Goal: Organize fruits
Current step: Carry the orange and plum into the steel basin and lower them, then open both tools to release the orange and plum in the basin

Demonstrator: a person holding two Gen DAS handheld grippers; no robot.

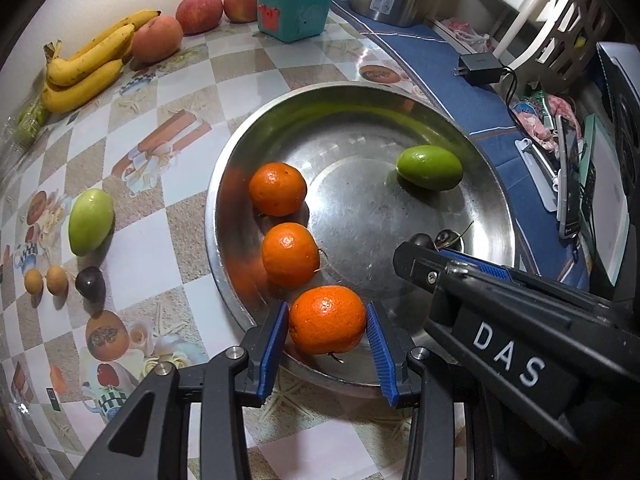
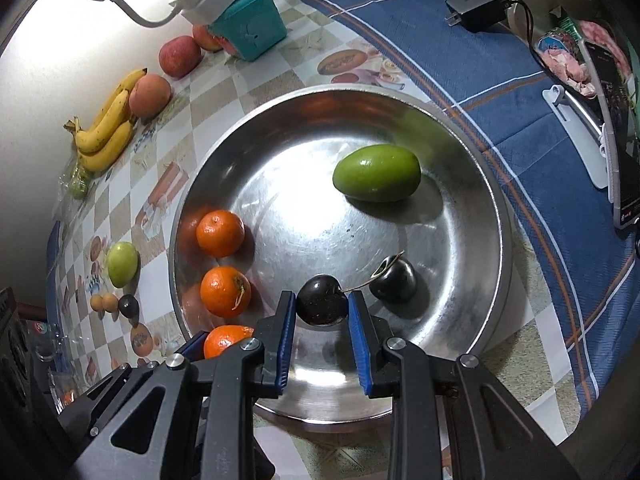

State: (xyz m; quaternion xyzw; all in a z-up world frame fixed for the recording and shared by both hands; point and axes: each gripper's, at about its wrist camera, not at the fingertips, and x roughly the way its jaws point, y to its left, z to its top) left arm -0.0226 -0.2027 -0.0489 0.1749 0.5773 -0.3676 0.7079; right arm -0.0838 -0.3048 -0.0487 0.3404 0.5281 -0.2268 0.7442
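Now both tongs hang over the bowl (image 2: 496, 216), each loaded

Left tongs (image 1: 327, 322) pinch an orange (image 1: 326, 318) by the near-left rim; right tongs (image 2: 322, 306) pinch a dark cherry (image 2: 322, 304) near the bowl's front, its stem pointing right toward a second cherry (image 2: 394, 280)

Left wrist view: mounted behind the left hand-held gripper (image 1: 327, 322), facing steeply down and forward, close above the near rim of the steel bowl (image 1: 496, 200). Right wrist view: likewise behind the right hand-held gripper (image 2: 322, 311), steeply down, nearer the bowl's centre. Both views share the bowl, the checked tabletop (image 1: 140, 248) and the bananas (image 1: 86, 66) by the far wall. The right hand-held gripper also enters the left view.
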